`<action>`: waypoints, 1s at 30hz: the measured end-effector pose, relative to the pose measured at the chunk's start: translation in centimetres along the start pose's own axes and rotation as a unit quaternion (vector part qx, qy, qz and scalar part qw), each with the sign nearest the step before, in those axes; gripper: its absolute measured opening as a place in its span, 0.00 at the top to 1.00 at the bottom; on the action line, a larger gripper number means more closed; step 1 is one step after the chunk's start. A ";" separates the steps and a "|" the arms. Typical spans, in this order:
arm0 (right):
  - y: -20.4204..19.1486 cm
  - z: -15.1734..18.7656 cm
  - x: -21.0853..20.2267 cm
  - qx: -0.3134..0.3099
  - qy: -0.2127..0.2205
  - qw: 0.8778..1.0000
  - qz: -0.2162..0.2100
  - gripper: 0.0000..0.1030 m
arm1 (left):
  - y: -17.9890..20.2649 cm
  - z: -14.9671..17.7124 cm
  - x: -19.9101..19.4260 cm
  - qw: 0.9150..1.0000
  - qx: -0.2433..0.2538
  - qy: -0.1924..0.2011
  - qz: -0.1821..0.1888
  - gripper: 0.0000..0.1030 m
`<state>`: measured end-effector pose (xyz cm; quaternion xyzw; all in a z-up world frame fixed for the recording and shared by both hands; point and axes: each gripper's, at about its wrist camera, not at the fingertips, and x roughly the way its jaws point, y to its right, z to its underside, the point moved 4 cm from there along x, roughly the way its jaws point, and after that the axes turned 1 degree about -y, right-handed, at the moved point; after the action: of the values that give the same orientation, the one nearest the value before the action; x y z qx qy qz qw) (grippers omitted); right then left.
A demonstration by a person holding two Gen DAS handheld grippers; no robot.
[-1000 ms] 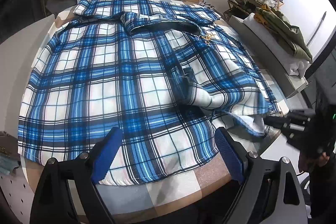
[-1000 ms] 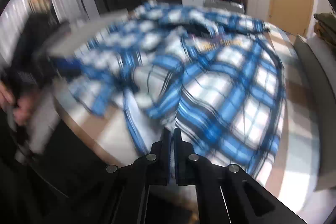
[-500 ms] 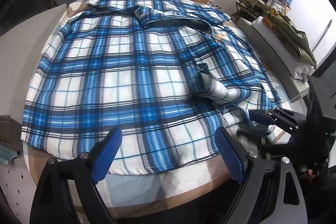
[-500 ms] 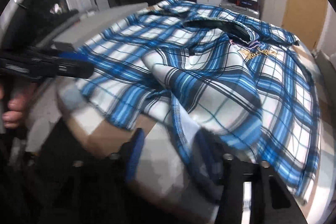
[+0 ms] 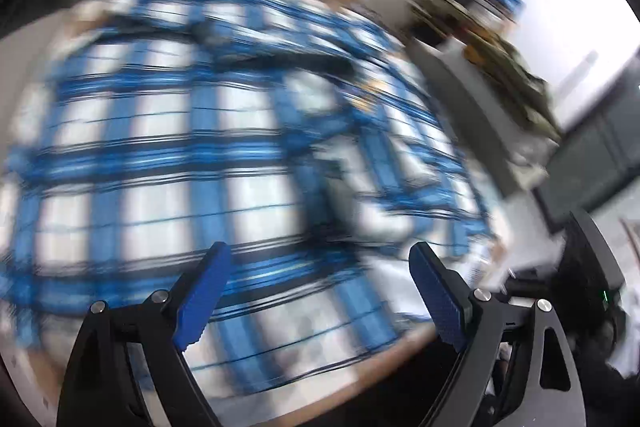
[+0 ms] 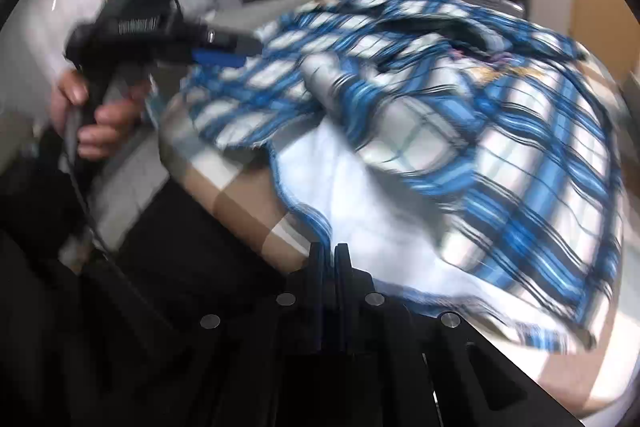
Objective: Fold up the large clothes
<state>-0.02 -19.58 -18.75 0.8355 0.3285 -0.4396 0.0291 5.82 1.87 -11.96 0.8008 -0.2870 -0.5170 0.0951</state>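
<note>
right tongs (image 6: 329, 259), spread half a second ago, closing nearly shut, empty beside plaid shirt (image 6: 460, 131); left tongs (image 5: 316, 291) stay wide, empty.

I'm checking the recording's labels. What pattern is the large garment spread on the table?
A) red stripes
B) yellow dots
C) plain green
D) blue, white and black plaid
D: the garment on the table shows blue and black bands crossing on white, in both views.
</note>
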 end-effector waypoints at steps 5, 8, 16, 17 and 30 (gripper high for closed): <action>3.4 0.3 -3.6 0.060 0.065 0.995 0.044 0.58 | 1.6 -1.8 3.5 0.999 0.026 -0.022 0.030 0.16; 6.1 0.8 -4.5 0.105 0.082 0.988 0.078 0.54 | 1.9 -2.0 5.6 0.998 0.021 -0.053 0.042 0.16; 12.2 1.9 -4.5 0.202 0.083 0.962 0.166 0.52 | 1.8 -0.1 5.9 0.993 0.003 -0.101 0.055 0.89; 12.7 2.1 -4.4 0.212 0.075 0.960 0.164 0.52 | 1.7 0.0 5.8 0.993 -0.002 -0.104 0.063 0.94; 15.4 3.4 -6.5 0.251 0.056 0.941 0.218 0.98 | 0.8 3.0 5.1 0.985 -0.049 -0.157 0.053 0.96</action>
<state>3.82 -36.13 -19.62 0.8899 0.0184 -0.4435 -0.1052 4.36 -1.20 -16.85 0.6880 -0.3144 -0.6439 0.1153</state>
